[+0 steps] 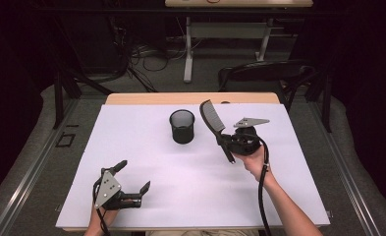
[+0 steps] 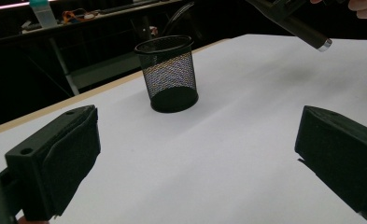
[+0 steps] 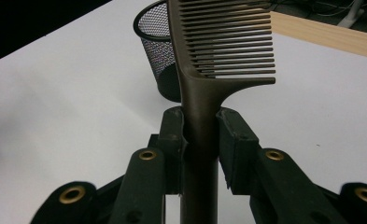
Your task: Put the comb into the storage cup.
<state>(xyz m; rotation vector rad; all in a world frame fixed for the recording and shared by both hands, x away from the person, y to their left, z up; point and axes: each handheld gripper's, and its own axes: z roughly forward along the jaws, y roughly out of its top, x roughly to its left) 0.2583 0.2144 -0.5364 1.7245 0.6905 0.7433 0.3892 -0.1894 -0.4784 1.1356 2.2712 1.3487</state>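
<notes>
Your right gripper [image 1: 223,141] is clamped on the comb [image 1: 213,120] by its handle, teeth end up; the mesh cup [image 1: 182,126] stands just left, probably its destination. Your left gripper [image 1: 131,177] rests open, farther off.

Comb [image 3: 218,51]: top of toothed part cut off by upper edge in right gripper view; handle's lower end runs off bottom edge. Handle section between pads of right hand-held gripper [image 3: 201,140] hidden.
Mesh cup [image 3: 160,51]: right side hidden behind comb in same view; base partly hidden too.
Left gripper view: comb handle [image 2: 302,28] cut by top edge; hand [image 2: 365,7] cut at corner.
High view: person's forearms cut by bottom edge.
</notes>
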